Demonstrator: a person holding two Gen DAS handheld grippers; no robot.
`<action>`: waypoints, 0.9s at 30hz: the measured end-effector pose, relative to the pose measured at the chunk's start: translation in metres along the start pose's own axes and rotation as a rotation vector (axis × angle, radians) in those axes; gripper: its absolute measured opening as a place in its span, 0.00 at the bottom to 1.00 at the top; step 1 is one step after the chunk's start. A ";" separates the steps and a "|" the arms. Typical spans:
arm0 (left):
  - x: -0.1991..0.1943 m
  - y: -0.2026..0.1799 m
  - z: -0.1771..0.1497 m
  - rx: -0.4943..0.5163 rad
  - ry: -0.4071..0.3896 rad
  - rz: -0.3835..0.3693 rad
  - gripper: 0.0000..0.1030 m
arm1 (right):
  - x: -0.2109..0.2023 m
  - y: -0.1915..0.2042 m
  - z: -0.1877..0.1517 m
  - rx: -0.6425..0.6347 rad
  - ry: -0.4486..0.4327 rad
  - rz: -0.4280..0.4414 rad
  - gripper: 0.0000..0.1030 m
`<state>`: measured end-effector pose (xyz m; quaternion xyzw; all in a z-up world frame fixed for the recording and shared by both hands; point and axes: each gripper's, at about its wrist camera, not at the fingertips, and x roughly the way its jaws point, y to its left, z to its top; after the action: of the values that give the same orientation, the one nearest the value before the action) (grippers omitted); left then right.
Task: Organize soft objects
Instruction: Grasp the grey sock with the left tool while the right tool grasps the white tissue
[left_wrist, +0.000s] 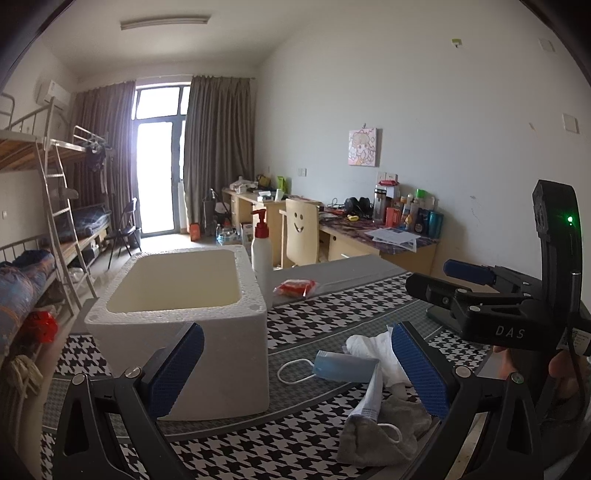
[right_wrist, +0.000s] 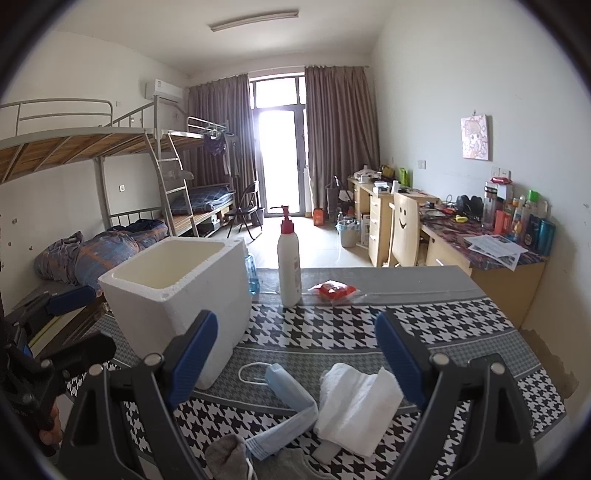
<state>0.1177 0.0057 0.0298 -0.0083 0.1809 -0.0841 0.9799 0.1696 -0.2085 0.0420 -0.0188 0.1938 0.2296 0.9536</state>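
Grey knitted sock (right_wrist: 225, 454) nearest lens, touching blue pleated face mask (right_wrist: 291, 402) and white folded cloth (right_wrist: 354, 406) on houndstooth-covered worktop (right_wrist: 332, 325). Left claw (left_wrist: 295, 369) and right claw (right_wrist: 295, 354) both spread wide, empty. White foam box (right_wrist: 177, 295) stands left, just beside pile.

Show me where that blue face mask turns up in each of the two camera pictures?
Left wrist view: blue face mask lies low centre-right, between the open fingers, right of the foam box.
Right wrist view: it lies bottom centre, left of the white cloth.
Shared landmark: the pump bottle.
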 end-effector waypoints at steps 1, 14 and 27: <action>0.001 -0.001 -0.002 0.002 0.004 -0.008 0.99 | 0.000 -0.001 -0.001 0.002 0.001 -0.001 0.87; 0.011 -0.016 -0.021 0.044 0.057 -0.067 0.99 | -0.004 -0.014 -0.018 0.018 0.022 -0.037 0.87; 0.026 -0.033 -0.051 0.094 0.147 -0.135 0.99 | 0.001 -0.031 -0.040 0.044 0.078 -0.076 0.87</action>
<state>0.1176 -0.0309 -0.0257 0.0318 0.2473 -0.1587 0.9553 0.1692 -0.2410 0.0029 -0.0143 0.2348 0.1880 0.9536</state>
